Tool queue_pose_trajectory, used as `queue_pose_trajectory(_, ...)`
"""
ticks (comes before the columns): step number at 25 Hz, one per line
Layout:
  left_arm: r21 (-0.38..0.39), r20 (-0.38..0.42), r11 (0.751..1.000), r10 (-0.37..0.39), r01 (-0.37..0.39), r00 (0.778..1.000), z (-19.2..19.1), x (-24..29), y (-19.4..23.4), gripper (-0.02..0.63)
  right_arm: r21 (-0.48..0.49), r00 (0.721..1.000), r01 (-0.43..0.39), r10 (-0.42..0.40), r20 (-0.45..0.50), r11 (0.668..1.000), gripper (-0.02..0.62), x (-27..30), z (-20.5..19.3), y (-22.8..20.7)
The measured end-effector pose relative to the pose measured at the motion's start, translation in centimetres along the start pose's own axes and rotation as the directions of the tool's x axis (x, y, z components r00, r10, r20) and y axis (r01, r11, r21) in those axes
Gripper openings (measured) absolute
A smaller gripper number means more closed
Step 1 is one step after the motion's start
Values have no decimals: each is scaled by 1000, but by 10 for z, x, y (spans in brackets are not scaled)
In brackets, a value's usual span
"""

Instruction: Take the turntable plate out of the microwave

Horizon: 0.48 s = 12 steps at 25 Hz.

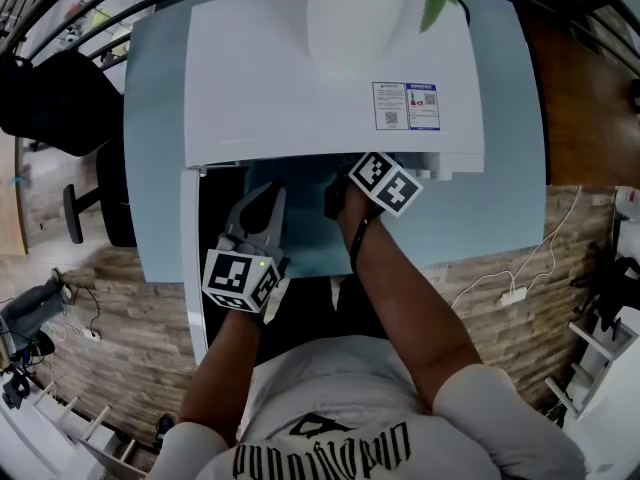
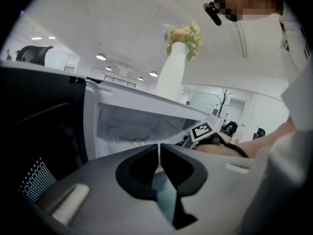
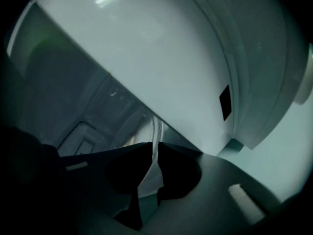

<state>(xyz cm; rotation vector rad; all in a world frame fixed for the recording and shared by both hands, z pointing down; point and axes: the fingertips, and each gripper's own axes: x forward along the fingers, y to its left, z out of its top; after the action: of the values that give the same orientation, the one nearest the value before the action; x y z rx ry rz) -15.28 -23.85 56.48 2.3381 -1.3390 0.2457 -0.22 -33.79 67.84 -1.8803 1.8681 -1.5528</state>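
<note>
The white microwave [image 1: 330, 78] stands on a light-blue table with its door [image 1: 192, 258] swung open to the left. My right gripper [image 3: 155, 148] reaches into the dim cavity, shut on the rim of the glass turntable plate [image 3: 157, 129], which I see edge-on between the jaw tips. In the head view only its marker cube [image 1: 385, 181] shows at the cavity mouth. My left gripper [image 1: 266, 196] hangs in front of the opening, shut and holding nothing. From the left gripper view the plate [image 2: 128, 140] lies on the cavity floor, beyond the left gripper [image 2: 159, 150].
A white vase [image 1: 355, 13] with greenery stands on top of the microwave. The table [image 1: 500, 208] extends to the right of the oven. A black office chair [image 1: 60, 98] is at the left, and a cable with a power strip [image 1: 512, 295] lies on the floor at the right.
</note>
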Motion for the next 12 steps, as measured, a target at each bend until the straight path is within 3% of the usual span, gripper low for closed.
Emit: queue_pose_trajectory(12,-10,-3,1000,17,-17,1000,-7,-1,0,51,55,999,-17,19,-26,998,31,-10,-11,-5)
